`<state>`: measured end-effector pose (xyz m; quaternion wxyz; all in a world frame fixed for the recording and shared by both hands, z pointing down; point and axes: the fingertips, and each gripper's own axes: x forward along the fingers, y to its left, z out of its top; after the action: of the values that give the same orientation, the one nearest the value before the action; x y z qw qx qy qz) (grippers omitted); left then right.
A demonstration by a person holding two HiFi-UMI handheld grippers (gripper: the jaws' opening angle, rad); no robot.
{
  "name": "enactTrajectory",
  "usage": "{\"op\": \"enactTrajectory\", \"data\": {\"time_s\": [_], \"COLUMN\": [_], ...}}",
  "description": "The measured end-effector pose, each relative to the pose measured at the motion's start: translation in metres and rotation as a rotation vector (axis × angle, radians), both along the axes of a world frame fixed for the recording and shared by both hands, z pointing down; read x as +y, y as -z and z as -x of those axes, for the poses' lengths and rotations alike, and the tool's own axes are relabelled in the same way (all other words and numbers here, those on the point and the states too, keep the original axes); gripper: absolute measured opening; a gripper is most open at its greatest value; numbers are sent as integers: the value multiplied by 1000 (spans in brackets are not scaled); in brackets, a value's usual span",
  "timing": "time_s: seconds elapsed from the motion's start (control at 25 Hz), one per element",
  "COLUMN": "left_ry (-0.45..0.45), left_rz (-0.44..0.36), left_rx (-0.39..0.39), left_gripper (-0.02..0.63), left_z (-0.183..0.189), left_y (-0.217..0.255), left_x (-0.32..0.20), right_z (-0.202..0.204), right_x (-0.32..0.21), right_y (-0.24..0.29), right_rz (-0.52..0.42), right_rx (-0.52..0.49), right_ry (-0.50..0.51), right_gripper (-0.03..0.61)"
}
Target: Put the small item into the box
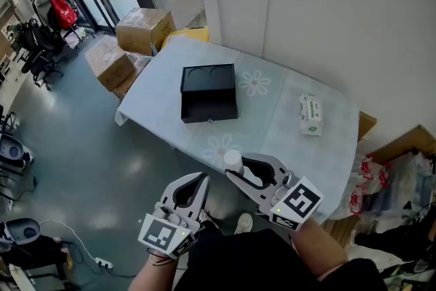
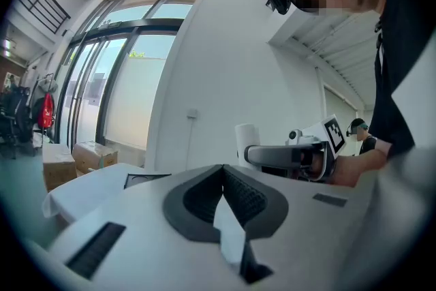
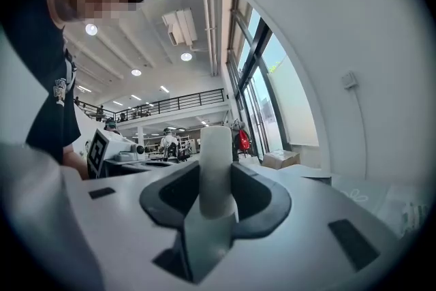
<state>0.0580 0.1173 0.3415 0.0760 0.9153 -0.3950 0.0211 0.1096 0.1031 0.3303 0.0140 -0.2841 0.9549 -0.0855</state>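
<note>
The right gripper (image 1: 238,167) has its 2 jaws clamped on the small white bottle (image 3: 216,163), which stands between the dark pads and sticks out past their tips. The left gripper (image 1: 202,178) has its jaws pressed together with nothing between them, as the left gripper view shows (image 2: 223,172). In the head view the bottle (image 1: 234,160) hangs at the near edge of the table (image 1: 272,123), well apart from the open black box (image 1: 209,112), which sits farther in on the pale, flower-printed cloth with its lid (image 1: 208,77) lying flat behind it, 2 round recesses showing. Both grippers point away from the person toward the table, side by side, the right one a little ahead. The right forearm (image 1: 317,247) reaches in bare from the lower right behind its marker cube (image 1: 298,202). The left gripper's marker cube (image 1: 163,234) sits low over the grey floor. A white tissue pack (image 1: 310,114) lies to the right of the box. 2 cardboard cartons (image 1: 144,29) stand on the floor beyond the table's far left corner.
</note>
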Motion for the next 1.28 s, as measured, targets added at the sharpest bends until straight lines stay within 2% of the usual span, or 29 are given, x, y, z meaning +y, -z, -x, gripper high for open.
{"op": "enactTrajectory", "data": {"time_s": [0.44, 1.12, 1.28], "left_ry": [-7, -12, -1], "left_rz": [24, 49, 35], "left_rx": [12, 36, 21], "left_gripper": [8, 8, 8], "left_z": [14, 91, 113], "left_y": [-8, -9, -12], "left_x": [-10, -47, -60], "right_z": [16, 94, 112], "right_x": [-12, -52, -62], "right_y": [-8, -8, -11], "right_rz": [25, 57, 62], "right_rx": [19, 29, 30], "right_ry": [-3, -6, -6], "right_gripper": [141, 141, 141]}}
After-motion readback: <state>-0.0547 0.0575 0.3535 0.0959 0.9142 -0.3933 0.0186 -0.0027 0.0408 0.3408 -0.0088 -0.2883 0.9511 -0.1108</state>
